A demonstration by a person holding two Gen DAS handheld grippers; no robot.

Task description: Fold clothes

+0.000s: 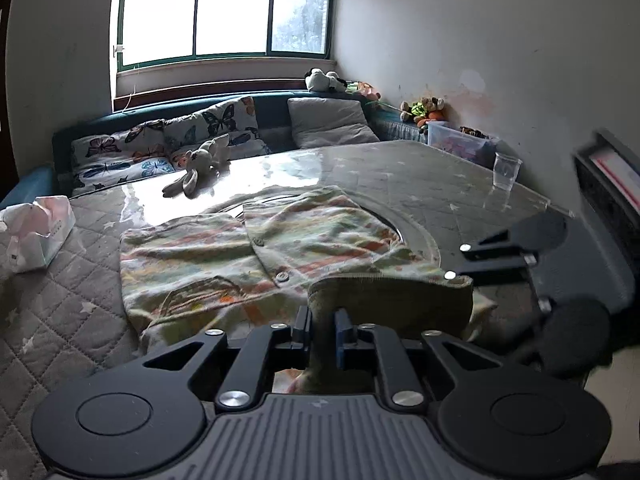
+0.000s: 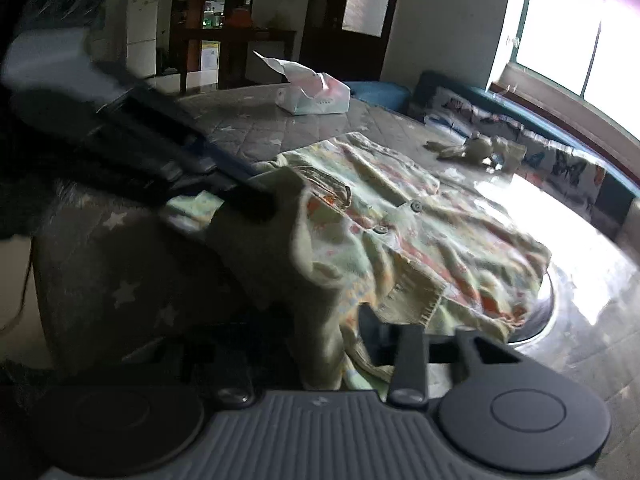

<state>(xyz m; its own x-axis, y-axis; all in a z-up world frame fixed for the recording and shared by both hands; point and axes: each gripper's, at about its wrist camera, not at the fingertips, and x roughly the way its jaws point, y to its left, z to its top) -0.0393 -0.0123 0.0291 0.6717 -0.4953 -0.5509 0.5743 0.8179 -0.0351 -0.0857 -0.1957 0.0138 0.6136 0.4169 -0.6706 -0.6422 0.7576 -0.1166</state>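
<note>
Left wrist view: my left claw pinches the shirt's near edge and lifts it off the table. My right claw nips the same edge beside it. A cup stands far right.

Daylight pours in through the window, totally blown out white. Big glare patch on the glossy table. Right wrist view is dim and smeary, especially its left side. Both have heavy fisheye bending and dark corners.
</note>
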